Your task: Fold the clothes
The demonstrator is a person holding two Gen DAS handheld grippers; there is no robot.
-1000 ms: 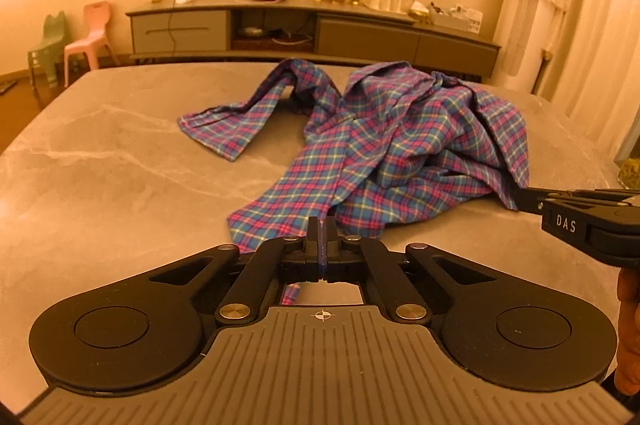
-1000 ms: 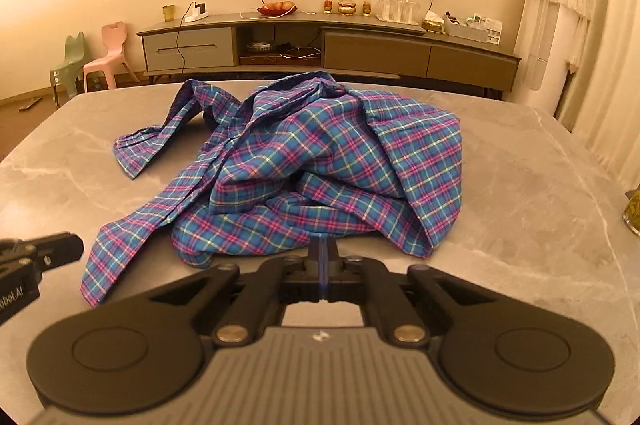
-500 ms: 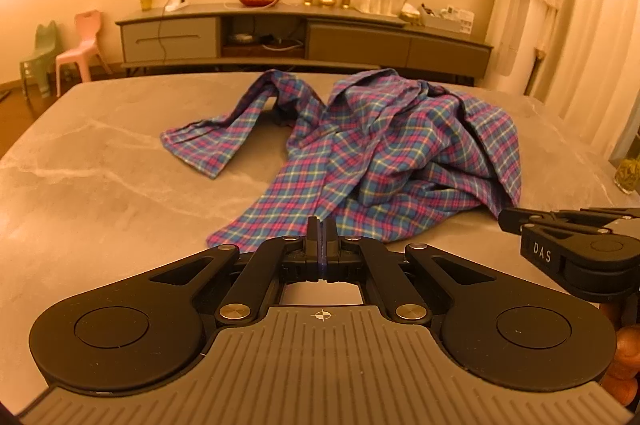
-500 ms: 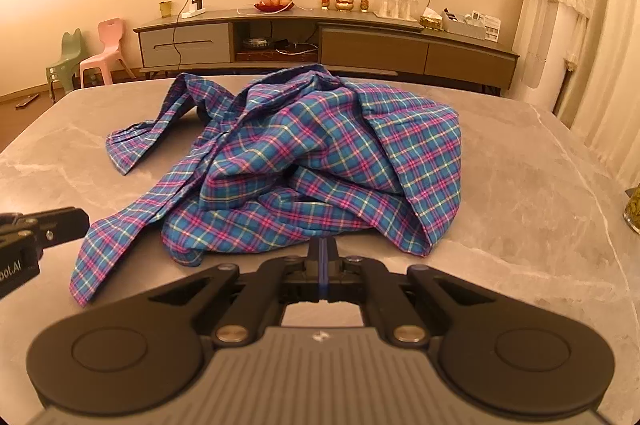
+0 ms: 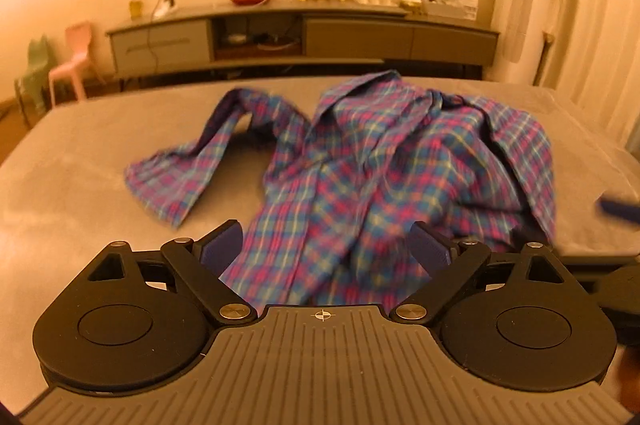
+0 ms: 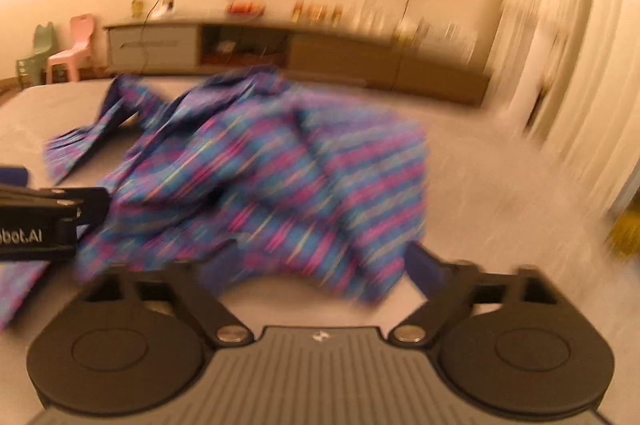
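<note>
The grey table (image 5: 72,153) carries a crumpled plaid shirt (image 5: 392,161) heaped toward its far right corner, one sleeve trailing left. Both tools gape wide, empty: left gripper (image 5: 326,245) over the near hem, right gripper (image 6: 304,265) beside it (blurred). Likely the first grab; next, pinch two hem corners and spread.

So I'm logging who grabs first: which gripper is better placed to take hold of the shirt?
Left, probably. The left gripper is open with the plaid shirt hem between its fingers; the right gripper, also open, sits just short of the cloth edge.
</note>
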